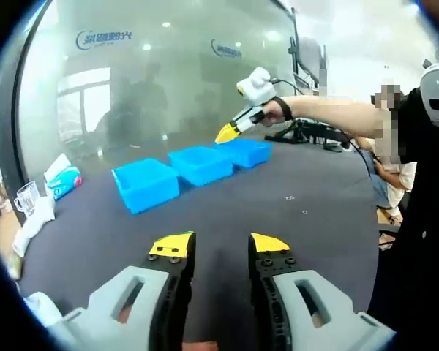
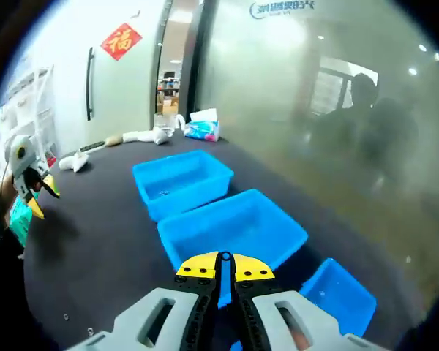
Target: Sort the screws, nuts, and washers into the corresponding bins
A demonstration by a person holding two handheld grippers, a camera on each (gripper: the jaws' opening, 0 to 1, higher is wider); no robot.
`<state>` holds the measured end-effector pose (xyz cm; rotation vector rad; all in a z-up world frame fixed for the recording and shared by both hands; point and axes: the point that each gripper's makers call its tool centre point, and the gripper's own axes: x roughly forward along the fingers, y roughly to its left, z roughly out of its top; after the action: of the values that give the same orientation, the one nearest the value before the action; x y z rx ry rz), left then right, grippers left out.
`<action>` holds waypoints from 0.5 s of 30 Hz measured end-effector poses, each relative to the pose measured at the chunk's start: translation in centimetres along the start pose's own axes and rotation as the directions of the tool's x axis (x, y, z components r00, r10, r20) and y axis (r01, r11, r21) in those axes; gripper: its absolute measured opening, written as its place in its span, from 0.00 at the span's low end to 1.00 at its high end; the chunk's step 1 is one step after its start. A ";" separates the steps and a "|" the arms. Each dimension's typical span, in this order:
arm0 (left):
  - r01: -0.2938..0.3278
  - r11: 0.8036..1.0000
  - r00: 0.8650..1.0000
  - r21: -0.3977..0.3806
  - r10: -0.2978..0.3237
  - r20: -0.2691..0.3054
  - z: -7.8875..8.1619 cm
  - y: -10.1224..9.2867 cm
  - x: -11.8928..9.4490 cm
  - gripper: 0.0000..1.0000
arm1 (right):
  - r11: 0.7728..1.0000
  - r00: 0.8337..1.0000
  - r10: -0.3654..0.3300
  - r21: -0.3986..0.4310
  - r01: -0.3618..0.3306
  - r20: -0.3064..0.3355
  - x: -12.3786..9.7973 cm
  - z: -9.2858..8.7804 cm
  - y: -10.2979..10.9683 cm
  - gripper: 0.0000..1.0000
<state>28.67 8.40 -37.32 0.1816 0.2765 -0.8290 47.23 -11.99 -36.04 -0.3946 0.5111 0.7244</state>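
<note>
- My left gripper (image 1: 219,245) has its yellow-tipped fingers (image 1: 173,245) spread apart with nothing between them, hovering over the dark table (image 1: 227,212).
- Ahead of those fingers, three blue bins sit in a row whose long axis runs from near-left to far-right: near bin (image 1: 145,184), middle bin (image 1: 200,164), far bin (image 1: 246,151), each just beside the next.
- To the right of my left fingers, well apart from them, two small pieces of hardware (image 1: 290,197) lie on the table; too small to tell whether screw, nut or washer.
- My right gripper (image 2: 225,266) has its jaws pressed together; I cannot tell whether anything is pinched between the tips.
- Its tips hang above the rim of the middle bin in the right gripper view, with another bin beyond and one nearer on the right.
- In the left gripper view the right gripper shows over the far bin, tips angled down-left.
- A tissue pack (image 1: 64,181) lies far left.
</note>
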 end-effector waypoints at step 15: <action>-0.003 1.000 1.000 -0.006 0.003 -0.001 -0.3 0.1 -0.3 0.27 | 1.000 0.999 0.016 -0.004 -0.016 -0.034 0.0 -1.1 -0.1 0.20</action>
<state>28.51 8.74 -37.54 0.1762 0.2794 -0.8255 46.92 -12.60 -36.92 -0.4081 0.5453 0.7351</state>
